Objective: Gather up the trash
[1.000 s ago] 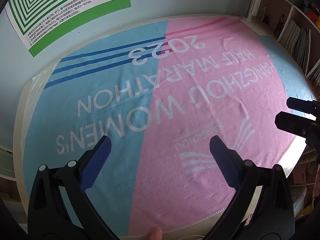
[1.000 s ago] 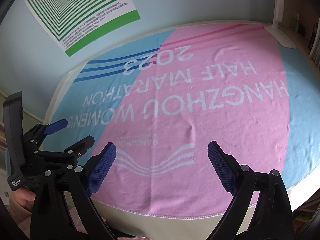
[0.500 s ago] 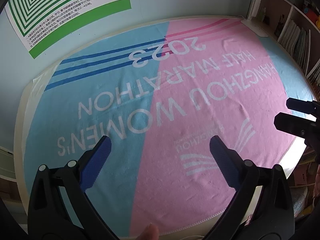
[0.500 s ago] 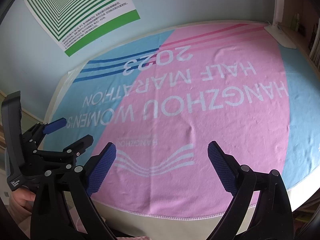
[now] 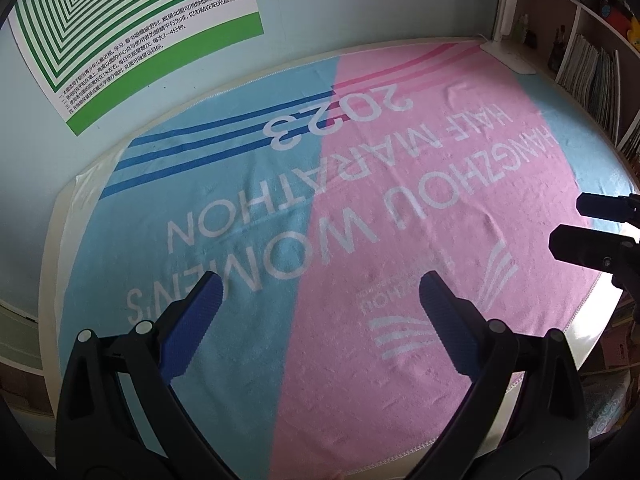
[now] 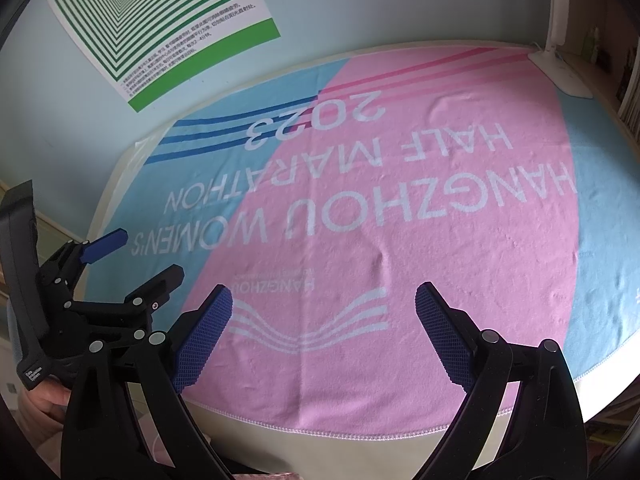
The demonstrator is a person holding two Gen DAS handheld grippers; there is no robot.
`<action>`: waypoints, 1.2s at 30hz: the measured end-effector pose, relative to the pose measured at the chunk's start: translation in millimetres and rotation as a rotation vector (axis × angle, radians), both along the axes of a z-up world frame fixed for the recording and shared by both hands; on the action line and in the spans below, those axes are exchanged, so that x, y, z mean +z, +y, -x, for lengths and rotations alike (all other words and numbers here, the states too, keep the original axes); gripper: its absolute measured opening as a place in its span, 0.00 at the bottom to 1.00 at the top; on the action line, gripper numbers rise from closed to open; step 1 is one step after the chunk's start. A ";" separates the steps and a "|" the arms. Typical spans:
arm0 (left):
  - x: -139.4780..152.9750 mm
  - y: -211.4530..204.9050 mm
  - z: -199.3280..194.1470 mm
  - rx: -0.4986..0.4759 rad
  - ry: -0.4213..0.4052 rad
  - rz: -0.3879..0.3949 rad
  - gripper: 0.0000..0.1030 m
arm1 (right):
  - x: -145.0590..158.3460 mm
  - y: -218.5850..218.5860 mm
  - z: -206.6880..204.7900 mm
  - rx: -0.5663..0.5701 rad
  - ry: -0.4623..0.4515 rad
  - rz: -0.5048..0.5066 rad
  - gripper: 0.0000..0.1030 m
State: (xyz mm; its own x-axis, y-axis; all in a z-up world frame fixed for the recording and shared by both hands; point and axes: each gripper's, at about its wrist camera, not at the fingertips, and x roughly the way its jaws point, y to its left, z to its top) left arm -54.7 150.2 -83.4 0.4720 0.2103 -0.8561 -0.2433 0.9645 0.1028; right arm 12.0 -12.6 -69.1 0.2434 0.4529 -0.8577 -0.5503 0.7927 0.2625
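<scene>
Though the job is to gather trash, none shows on the towel (image 5: 304, 216) in either view, so where it lies, how it would handle and where to grip it cannot be judged. Both the left gripper (image 5: 318, 294) and right gripper (image 6: 324, 306) hover low over the towel's near edge, side by side, fingers spread wide and holding nothing.

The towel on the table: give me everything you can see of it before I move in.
The towel looks like soft terry cloth, pink through the middle with light blue at both sides. White lettering, upside down from here, reads HANGZHOU WOMEN'S HALF MARATHON 2023, with a wave logo near the front edge and blue and pink stripes at the far edge. It lies flat with slight wrinkles, covering most of the table. A white lamp base sits at its far right corner. No trash shows on it.
</scene>
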 end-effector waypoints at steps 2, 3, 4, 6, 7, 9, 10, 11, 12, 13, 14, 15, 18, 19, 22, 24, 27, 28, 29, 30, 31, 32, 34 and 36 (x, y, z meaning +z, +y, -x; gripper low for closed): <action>0.1 1.6 0.8 0.002 -0.004 0.003 0.93 | 0.4 -0.1 0.6 0.001 -0.004 -0.002 0.90; -0.8 1.6 1.4 0.005 -0.004 0.005 0.93 | 0.3 -0.4 0.6 0.000 -0.005 -0.001 0.89; -1.2 1.9 1.7 0.009 -0.003 0.002 0.93 | 0.4 -0.5 0.8 -0.001 -0.005 0.000 0.89; -1.6 2.2 2.2 0.013 -0.002 -0.013 0.93 | 0.7 -1.1 1.1 -0.003 -0.006 -0.001 0.89; -1.6 2.4 2.3 0.014 -0.001 -0.015 0.93 | 1.3 -1.3 1.5 -0.003 -0.008 -0.001 0.89; -1.5 2.1 2.2 0.011 -0.001 -0.010 0.93 | 1.8 -1.9 1.7 -0.005 -0.009 -0.003 0.89; -1.3 2.2 2.2 0.010 0.000 -0.004 0.94 | 1.8 -2.3 1.9 -0.007 -0.009 -0.004 0.90; -1.4 3.0 1.5 0.008 0.004 0.010 0.94 | 2.1 -2.4 1.9 -0.007 -0.009 -0.004 0.89; -2.0 3.4 1.1 0.011 0.009 0.020 0.94 | 2.2 -2.4 2.0 -0.006 -0.009 -0.004 0.89; -2.6 4.0 0.6 0.012 0.014 0.030 0.94 | 2.3 -2.7 2.3 -0.007 -0.010 -0.004 0.89; -2.9 4.7 0.3 0.013 0.017 0.038 0.94 | 2.4 -2.4 2.0 -0.006 -0.009 -0.004 0.89; -3.2 4.6 1.1 0.016 0.015 0.038 0.94 | 2.4 -2.4 1.9 -0.006 -0.009 -0.004 0.89; -2.3 3.7 1.4 0.006 0.017 0.038 0.94 | 3.1 -3.2 1.8 -0.007 -0.011 -0.004 0.90; -1.7 3.6 1.6 0.006 0.016 0.039 0.94 | 3.5 -3.2 1.9 -0.008 -0.012 -0.004 0.90; -0.4 2.9 2.4 0.008 0.015 0.033 0.94 | 5.0 -3.6 1.7 -0.009 -0.016 -0.008 0.89; 0.1 2.1 2.8 0.008 0.017 0.026 0.94 | 5.5 -3.6 1.8 -0.009 -0.017 -0.008 0.89; 1.5 1.3 3.6 0.009 0.015 0.017 0.94 | 5.4 -3.8 1.9 -0.010 -0.016 -0.010 0.89; 2.0 1.1 3.9 0.009 0.014 0.017 0.94 | 5.4 -3.8 2.1 -0.009 -0.016 -0.009 0.89; 2.5 0.8 4.1 0.008 0.013 0.016 0.94 | 5.1 -3.9 2.2 -0.008 -0.017 -0.008 0.90; 2.5 0.8 4.3 0.010 0.012 0.013 0.94 | 5.0 -3.9 2.2 -0.008 -0.017 -0.008 0.90; 2.8 0.6 4.5 0.010 0.011 0.010 0.94 | 5.0 -4.0 2.2 -0.008 -0.017 -0.009 0.89; 3.0 0.6 4.5 0.010 0.010 0.008 0.94 | 5.2 -4.1 2.2 -0.006 -0.017 -0.010 0.90; 3.2 0.5 4.9 0.010 0.009 0.008 0.94 | 5.9 -3.3 2.4 -0.006 -0.019 -0.009 0.89; 3.2 0.5 5.2 0.012 0.009 0.007 0.94 | 6.3 -3.3 2.5 -0.006 -0.020 -0.009 0.89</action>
